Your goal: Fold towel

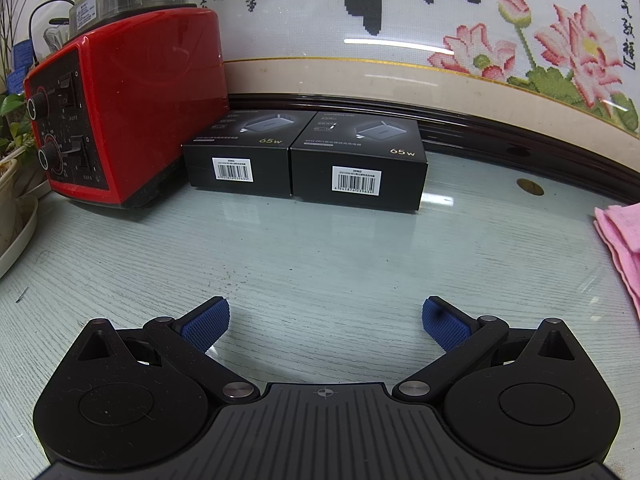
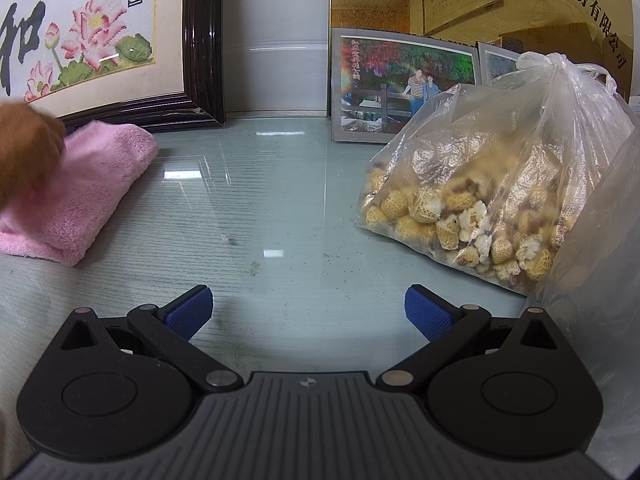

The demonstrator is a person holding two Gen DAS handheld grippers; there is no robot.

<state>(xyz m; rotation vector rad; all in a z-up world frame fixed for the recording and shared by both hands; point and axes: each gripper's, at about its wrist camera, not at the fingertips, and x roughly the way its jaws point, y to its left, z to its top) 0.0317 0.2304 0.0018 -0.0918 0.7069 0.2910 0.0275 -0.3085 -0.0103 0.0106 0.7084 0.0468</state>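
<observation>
- Left wrist view: the left gripper [image 1: 325, 322] hovers over bare glass table top [image 1: 320, 260], its blue-padded fingers [image 1: 206, 326] spread wide with nothing between them.
- Only a corner of the pink towel [image 1: 622, 244] shows at the right edge, lying flat on the table in layers, well apart from the gripper.
- Two black charger boxes [image 1: 304, 160] sit side by side beyond, touching, next to a red appliance [image 1: 124, 108].
- Right wrist view: the right gripper [image 2: 308, 312] is likewise spread wide and empty, above the table.
- The towel [image 2: 84, 184] lies folded at far left, its long axis running from the near-left edge away toward the framed embroidery [image 2: 92, 40].
- A blurred hand [image 2: 24, 152] rests on the towel's left part.
- A clear bag of yellowish lumps [image 2: 480, 208] stands at right.
</observation>
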